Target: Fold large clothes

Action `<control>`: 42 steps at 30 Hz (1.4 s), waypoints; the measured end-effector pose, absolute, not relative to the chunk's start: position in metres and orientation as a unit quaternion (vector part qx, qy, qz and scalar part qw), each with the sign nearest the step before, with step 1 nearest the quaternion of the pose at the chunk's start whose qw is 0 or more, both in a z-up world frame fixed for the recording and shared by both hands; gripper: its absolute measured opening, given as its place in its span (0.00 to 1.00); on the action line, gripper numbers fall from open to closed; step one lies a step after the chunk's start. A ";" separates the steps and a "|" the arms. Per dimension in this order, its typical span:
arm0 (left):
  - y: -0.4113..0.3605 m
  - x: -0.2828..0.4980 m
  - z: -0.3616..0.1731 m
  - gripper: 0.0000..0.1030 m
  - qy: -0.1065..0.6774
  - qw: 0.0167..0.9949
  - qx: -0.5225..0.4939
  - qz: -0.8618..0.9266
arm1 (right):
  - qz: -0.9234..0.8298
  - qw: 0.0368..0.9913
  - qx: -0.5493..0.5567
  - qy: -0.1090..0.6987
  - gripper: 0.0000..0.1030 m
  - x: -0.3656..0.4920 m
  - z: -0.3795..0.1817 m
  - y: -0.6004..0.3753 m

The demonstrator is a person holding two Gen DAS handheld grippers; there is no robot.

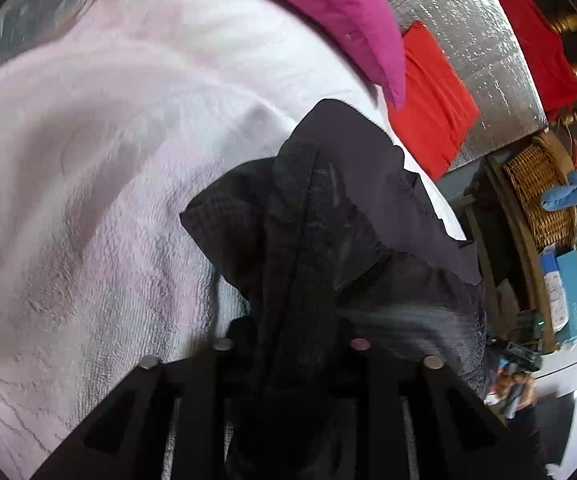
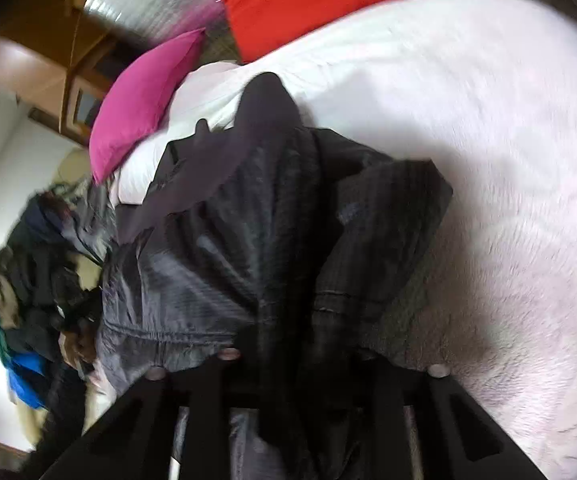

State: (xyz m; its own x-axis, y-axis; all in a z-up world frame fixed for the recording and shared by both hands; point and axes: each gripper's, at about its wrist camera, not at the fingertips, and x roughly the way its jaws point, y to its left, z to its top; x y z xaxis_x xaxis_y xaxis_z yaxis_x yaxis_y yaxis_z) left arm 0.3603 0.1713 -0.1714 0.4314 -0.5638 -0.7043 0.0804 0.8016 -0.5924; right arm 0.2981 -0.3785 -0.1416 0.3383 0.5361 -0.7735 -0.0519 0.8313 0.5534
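Pinching a bunched fold of the dark jacket, the left gripper has its jaws drawn close together with the fabric rising straight out from between them. Its black fingers frame the bottom of the left wrist view. The right gripper likewise clamps a gathered ridge of the same jacket, whose shiny quilted lining and dark striped outer cloth spread out ahead of it. The garment lies crumpled on a pale pink fleece blanket that covers the bed. At the far end sit a magenta pillow and a red pillow against a silver foil-like panel. To the left in the right wrist view, a heap of other clothes lies beside the bed. A wicker basket stands off to the right in the left wrist view.
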 end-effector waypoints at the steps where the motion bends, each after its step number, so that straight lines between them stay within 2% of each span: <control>1: 0.167 0.359 -0.167 0.16 0.491 0.816 -0.232 -0.195 | 0.185 0.790 0.213 0.544 0.15 0.297 -0.136 -0.377; 7: 0.154 0.350 -0.131 0.14 0.464 0.844 -0.196 -0.184 | 0.189 0.818 0.178 0.514 0.13 0.291 -0.086 -0.368; 14: 0.129 0.327 -0.053 0.13 0.410 0.875 -0.161 -0.200 | 0.188 0.855 0.129 0.467 0.12 0.277 0.000 -0.356; 21: 0.114 0.276 0.008 0.13 0.351 0.893 -0.152 -0.236 | 0.172 0.886 0.115 0.416 0.12 0.212 0.071 -0.387; 26: 0.100 0.237 0.013 0.13 0.337 0.893 -0.150 -0.257 | 0.157 0.890 0.128 0.407 0.12 0.166 0.072 -0.410; 30: 0.096 0.208 -0.026 0.14 0.341 0.891 -0.152 -0.259 | 0.155 0.879 0.153 0.424 0.12 0.136 0.024 -0.419; 32: 0.100 0.201 -0.065 0.19 0.368 0.880 -0.166 -0.250 | 0.149 0.865 0.184 0.443 0.17 0.124 -0.020 -0.429; 33: 0.100 0.200 -0.094 0.28 0.403 0.870 -0.166 -0.231 | 0.135 0.854 0.197 0.463 0.20 0.119 -0.052 -0.433; 35: 0.102 0.200 -0.142 0.35 0.475 0.850 -0.148 -0.173 | 0.089 0.827 0.203 0.517 0.32 0.115 -0.106 -0.438; 36: 0.107 0.198 -0.155 0.49 0.485 0.849 -0.148 -0.152 | 0.062 0.818 0.214 0.530 0.41 0.108 -0.129 -0.444; 37: 0.118 0.192 -0.159 0.62 0.477 0.851 -0.167 -0.143 | 0.053 0.820 0.227 0.523 0.66 0.103 -0.132 -0.449; 39: 0.136 0.183 -0.149 0.75 0.463 0.857 -0.192 -0.116 | 0.030 0.830 0.266 0.489 0.68 0.089 -0.122 -0.467; 42: 0.149 0.173 -0.111 0.76 0.426 0.889 -0.154 -0.065 | -0.001 0.856 0.242 0.457 0.70 0.084 -0.084 -0.477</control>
